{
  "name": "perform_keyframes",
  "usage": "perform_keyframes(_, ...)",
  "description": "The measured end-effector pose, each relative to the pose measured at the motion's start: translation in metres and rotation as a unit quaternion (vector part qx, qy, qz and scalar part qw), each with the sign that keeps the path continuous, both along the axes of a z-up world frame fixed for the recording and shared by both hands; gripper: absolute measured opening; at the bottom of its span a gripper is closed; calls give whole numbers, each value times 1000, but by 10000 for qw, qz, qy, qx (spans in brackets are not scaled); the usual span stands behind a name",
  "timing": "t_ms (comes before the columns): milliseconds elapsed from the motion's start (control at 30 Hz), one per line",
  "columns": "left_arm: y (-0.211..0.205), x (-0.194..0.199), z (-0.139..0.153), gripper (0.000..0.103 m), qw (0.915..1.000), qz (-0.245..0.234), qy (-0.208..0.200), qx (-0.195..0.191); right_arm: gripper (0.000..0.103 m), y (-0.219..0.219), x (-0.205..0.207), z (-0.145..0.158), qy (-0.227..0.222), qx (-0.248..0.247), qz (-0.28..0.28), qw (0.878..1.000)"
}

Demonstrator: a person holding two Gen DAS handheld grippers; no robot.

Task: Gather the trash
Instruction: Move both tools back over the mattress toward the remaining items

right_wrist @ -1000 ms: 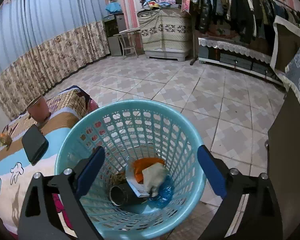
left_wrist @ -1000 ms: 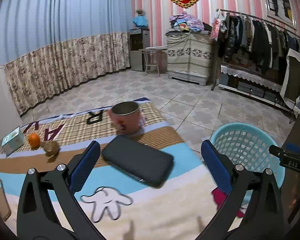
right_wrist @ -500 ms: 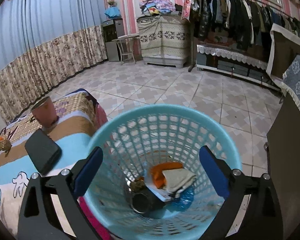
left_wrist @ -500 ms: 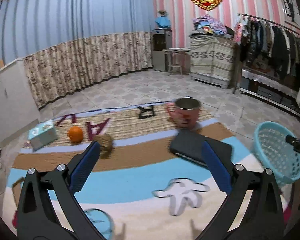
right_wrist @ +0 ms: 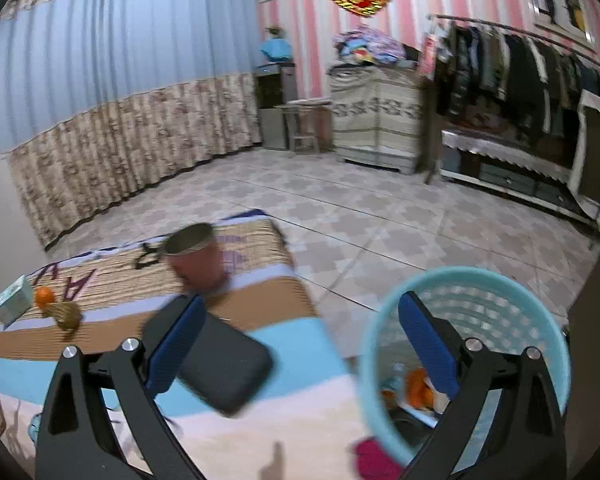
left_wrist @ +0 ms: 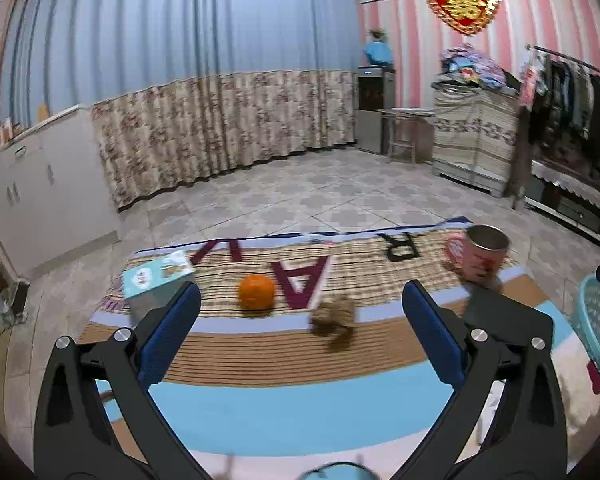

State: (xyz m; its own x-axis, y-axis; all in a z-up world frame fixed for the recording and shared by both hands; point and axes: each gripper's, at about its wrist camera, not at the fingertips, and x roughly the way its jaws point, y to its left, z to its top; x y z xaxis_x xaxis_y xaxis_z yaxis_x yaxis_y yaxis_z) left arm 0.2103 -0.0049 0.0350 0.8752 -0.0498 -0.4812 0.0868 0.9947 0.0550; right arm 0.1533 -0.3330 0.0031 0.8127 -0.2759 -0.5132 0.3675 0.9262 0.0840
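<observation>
While my left hand-held gripper (left_wrist: 300,336) hangs spread and empty over the brown crumpled wad (left_wrist: 334,318) beside the orange (left_wrist: 257,291), my right hand-held gripper (right_wrist: 300,344) is spread too. It holds nothing, between the black case (right_wrist: 224,364) and the turquoise basket (right_wrist: 500,280).

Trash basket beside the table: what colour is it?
Light turquoise basket with a lattice wall, clearest in the right wrist view.

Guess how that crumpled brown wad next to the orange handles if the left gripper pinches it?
The crumpled brown wad looks like scrunched paper, so it is probably light and will crush rather than resist. Its irregular folds should give the open left gripper purchase, so slipping seems unlikely. Unlike the orange beside it, it probably won't roll on the blanket.
</observation>
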Motion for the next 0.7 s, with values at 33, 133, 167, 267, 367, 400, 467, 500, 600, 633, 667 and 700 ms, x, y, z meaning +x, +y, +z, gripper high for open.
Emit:
perform_keyframes(33,6,2,0,97,10000,53,10,-17,95,12,7,-1,-5,-27,110,9999)
perform_keyframes(133,35,12,-5,97,9996,222,144,-53,95,44,29,-7,82,-118,427,9990)
perform_keyframes(167,45,16,-9,98,9993,310,190,-46,95,57,37,-11,144,-150,549,9983)
perform_keyframes(267,69,26,-22,97,9975,577,397,-91,95,87,56,-22,283,-197,826,9960)
perform_keyframes(367,92,37,-32,97,9953,762,579,-135,95,116,71,-31,395,-278,1123,9925)
perform_keyframes(400,100,40,-35,97,9944,845,618,-173,95,129,78,-35,444,-338,1246,9906)
perform_keyframes(467,112,47,-40,97,9926,963,696,-248,95,145,87,-38,500,-377,1431,9877)
perform_keyframes(500,119,51,-43,97,9913,1045,738,-295,95,153,91,-39,520,-370,1523,9863)
perform_keyframes(600,131,60,-50,97,9888,1214,805,-321,95,177,106,-44,585,-309,1790,9816)
perform_keyframes(633,133,61,-50,97,9885,1249,800,-294,95,186,111,-46,623,-300,1878,9798)
perform_keyframes(667,135,63,-51,97,9883,1281,791,-261,95,196,116,-49,663,-299,1954,9780)
perform_keyframes(700,136,64,-51,97,9881,1304,780,-243,95,203,121,-51,699,-300,2023,9764)
